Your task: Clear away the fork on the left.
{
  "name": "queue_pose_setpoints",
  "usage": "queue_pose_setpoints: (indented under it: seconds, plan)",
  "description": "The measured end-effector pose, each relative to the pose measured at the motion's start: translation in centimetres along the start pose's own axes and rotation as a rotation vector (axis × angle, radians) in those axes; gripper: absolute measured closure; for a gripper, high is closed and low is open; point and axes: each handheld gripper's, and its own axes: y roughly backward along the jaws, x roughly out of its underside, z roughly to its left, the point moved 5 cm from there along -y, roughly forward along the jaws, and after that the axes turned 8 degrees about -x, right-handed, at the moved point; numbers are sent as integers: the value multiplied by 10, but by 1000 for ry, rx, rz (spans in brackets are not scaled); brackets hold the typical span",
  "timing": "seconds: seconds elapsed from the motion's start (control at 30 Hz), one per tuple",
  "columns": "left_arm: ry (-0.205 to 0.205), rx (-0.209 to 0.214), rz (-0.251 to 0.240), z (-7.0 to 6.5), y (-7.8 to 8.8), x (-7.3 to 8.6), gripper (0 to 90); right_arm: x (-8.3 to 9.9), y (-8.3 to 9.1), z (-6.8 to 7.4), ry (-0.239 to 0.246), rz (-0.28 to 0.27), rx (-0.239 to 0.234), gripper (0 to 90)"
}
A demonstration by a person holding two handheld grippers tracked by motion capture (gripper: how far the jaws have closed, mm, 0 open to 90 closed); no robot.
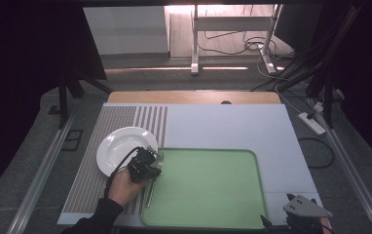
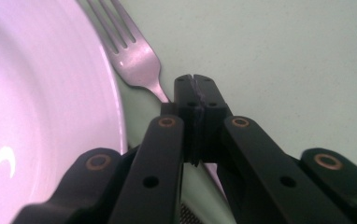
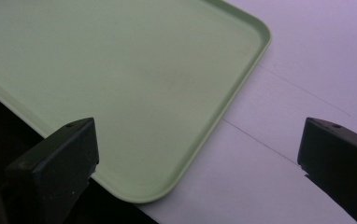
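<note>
left gripper [image 2: 196, 86] clamped on the fork [image 2: 137, 60] neck, at the tray [image 1: 208, 187] left edge just beside the plate [image 1: 118, 146] | right gripper [image 3: 200, 154] wide open, near right tray corner | risk I see: thin handle pivots, tines strike the plate rim

Grey floor [image 1: 23, 161], dark curtains [image 1: 28, 53], tangled cables [image 1: 252, 46] beyond

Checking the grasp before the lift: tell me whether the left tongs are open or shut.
Shut on the fork. In the left gripper view the left tongs have their jaws pressed together over its handle, beside the white plate.
</note>
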Motion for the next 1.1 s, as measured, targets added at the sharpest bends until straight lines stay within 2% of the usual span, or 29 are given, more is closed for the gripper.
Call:
queue_pose_setpoints:
  seconds: [0.23, 0.4, 0.63, 0.73, 0.8, 0.87, 0.97, 1.03, 1.1]
  plan:
    - [2, 18, 9, -1, -2, 4, 867, 0, 0, 0, 1, 0, -1, 0]
    - [-4, 32, -13, -2, 0, 3, 804, 0, 0, 0, 0, 0, 0, 0]
    - [-47, 56, -68, -7, 4, -1, 638, 0, 0, 0, 0, -1, -1, 0]
    - [-65, 59, -96, -9, 5, -2, 550, 0, 0, 0, 1, 0, -1, 0]
    - [-74, 63, -119, -10, 6, -3, 460, 0, 0, 0, 1, 0, -1, 0]
    - [-83, 73, -146, -11, 7, -5, 431, 0, 0, 0, 1, 0, -1, 0]
    - [-87, 87, -176, -11, 10, -6, 326, 0, 0, 0, 2, 0, -1, 0]
    - [-77, 95, -195, -10, 11, -7, 226, 0, 0, 0, 2, 0, -2, 0]
    - [-98, 107, -204, -11, 13, -6, 152, 0, 0, 0, 3, 0, -2, 0]
